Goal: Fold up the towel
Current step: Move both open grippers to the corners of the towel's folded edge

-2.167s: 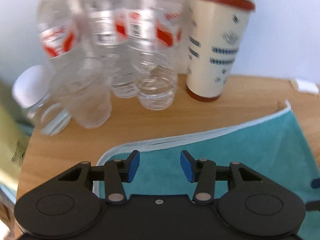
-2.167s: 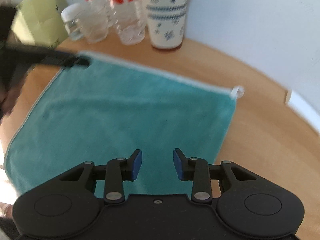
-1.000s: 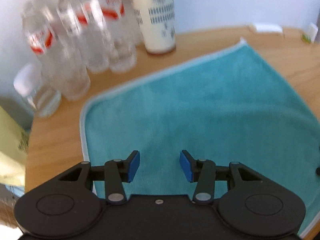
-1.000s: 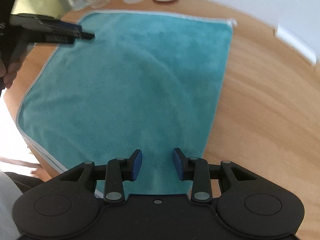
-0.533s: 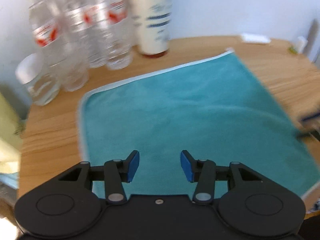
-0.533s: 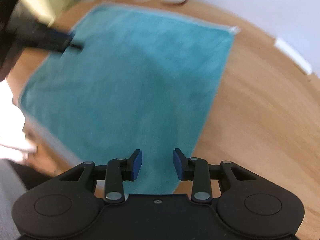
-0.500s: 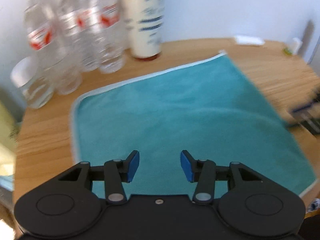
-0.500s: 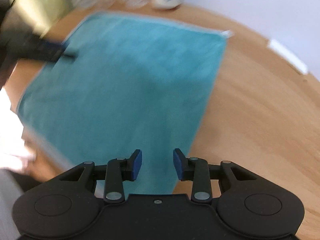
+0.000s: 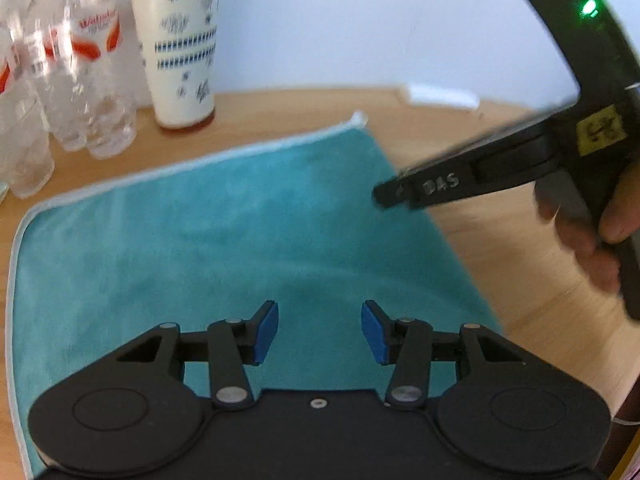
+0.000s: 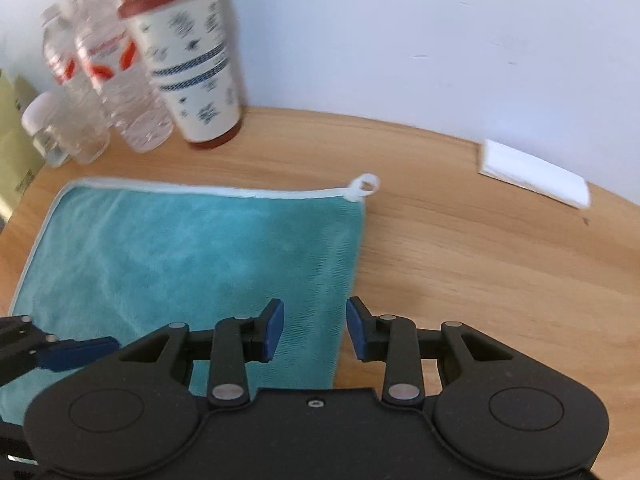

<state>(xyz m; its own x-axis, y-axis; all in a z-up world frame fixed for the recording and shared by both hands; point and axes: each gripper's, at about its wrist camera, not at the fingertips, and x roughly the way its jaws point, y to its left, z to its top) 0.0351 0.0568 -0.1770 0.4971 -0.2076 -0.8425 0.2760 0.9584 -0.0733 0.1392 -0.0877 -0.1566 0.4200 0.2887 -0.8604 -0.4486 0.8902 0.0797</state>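
A teal towel [image 9: 224,224] with a pale hem lies flat on the round wooden table [image 9: 500,248]; it also shows in the right wrist view [image 10: 192,252], with a white loop [image 10: 366,184] at its far right corner. My left gripper [image 9: 319,332] is open and empty above the towel's near part. My right gripper [image 10: 315,328] is open and empty over the towel's right edge. The right gripper also shows in the left wrist view [image 9: 386,196], held by a hand above that edge. The left gripper's blue fingertip [image 10: 76,352] shows at the right wrist view's lower left.
Several clear water bottles [image 10: 108,80] and a white cup with a red lid [image 10: 192,68] stand at the table's back left, against the pale wall. A white folded paper [image 10: 532,172] lies at the back right. A yellow-green bag [image 10: 16,148] is at the far left.
Both grippers have drawn back toward the towel's near side. The right gripper has swung to the towel's right edge and now shows large in the left wrist view. Both stay open.
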